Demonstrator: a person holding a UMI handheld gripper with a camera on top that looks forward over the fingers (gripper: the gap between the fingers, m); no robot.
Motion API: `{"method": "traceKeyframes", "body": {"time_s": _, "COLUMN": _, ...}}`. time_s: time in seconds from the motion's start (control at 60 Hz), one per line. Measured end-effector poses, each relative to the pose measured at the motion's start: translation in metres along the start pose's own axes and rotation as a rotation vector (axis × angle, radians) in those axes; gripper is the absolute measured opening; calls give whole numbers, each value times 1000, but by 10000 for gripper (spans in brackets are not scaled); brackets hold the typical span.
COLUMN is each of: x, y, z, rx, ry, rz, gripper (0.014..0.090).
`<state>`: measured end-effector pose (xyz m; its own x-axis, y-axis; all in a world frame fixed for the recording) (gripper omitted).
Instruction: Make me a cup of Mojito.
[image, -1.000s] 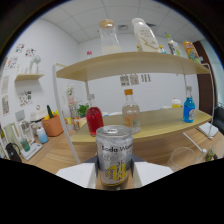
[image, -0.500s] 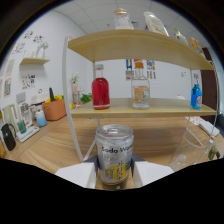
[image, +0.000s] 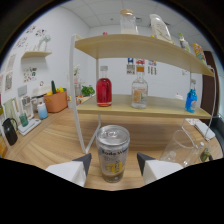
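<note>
A silver soda water can (image: 112, 152) stands upright between my fingers, and my gripper (image: 113, 165) is shut on it, holding it above the wooden counter (image: 55, 145). Both grey fingertips (image: 82, 163) press its sides. Just ahead and to the right of the can sits a clear empty glass (image: 181, 147). On the lower shelf (image: 150, 110) beyond stand a red bottle (image: 104, 87), a clear bottle with an amber label (image: 139, 90) and a blue bottle (image: 190, 100).
The white shelf post (image: 75, 100) rises just left of the can. Glass jars (image: 128, 22) sit on the top shelf. Off to the left are an orange pot with plants (image: 56, 101), cups and a black kettle (image: 10, 131).
The can stays in my grip. The gripper has tilted up and moved closer to the shelf, so the bottles look larger and higher. The glass has drifted slightly toward the can.
</note>
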<state>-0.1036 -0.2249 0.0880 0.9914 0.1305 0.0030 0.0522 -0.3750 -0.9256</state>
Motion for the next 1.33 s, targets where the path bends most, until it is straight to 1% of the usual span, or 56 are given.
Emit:
{"method": "traceKeyframes", "body": {"time_s": 0.117, "x": 3, "y": -23, "z": -32, "rx": -19, "ry": 11, "rz": 17, "gripper": 857}}
{"method": "traceKeyframes", "body": {"time_s": 0.167, "x": 6, "y": -29, "z": -46, "rx": -41, "ry": 29, "rz": 25, "gripper": 855}}
{"method": "traceKeyframes", "body": {"time_s": 0.217, "x": 8, "y": -32, "z": -59, "rx": -63, "ry": 25, "rz": 37, "gripper": 858}}
{"method": "traceKeyframes", "body": {"time_s": 0.35, "x": 31, "y": -23, "z": -88, "rx": -150, "ry": 53, "rz": 17, "gripper": 862}}
{"method": "traceKeyframes", "body": {"time_s": 0.617, "x": 93, "y": -1, "z": -111, "rx": -249, "ry": 120, "rz": 22, "gripper": 862}}
{"method": "traceKeyframes", "body": {"time_s": 0.783, "x": 118, "y": 5, "z": -112, "rx": -283, "ry": 142, "rz": 33, "gripper": 859}}
{"method": "traceKeyframes", "body": {"time_s": 1.0, "x": 130, "y": 16, "z": -109, "rx": -324, "ry": 143, "rz": 71, "gripper": 859}}
{"method": "traceKeyframes", "body": {"time_s": 1.333, "x": 127, "y": 14, "z": -106, "rx": -310, "ry": 138, "rz": 59, "gripper": 860}}
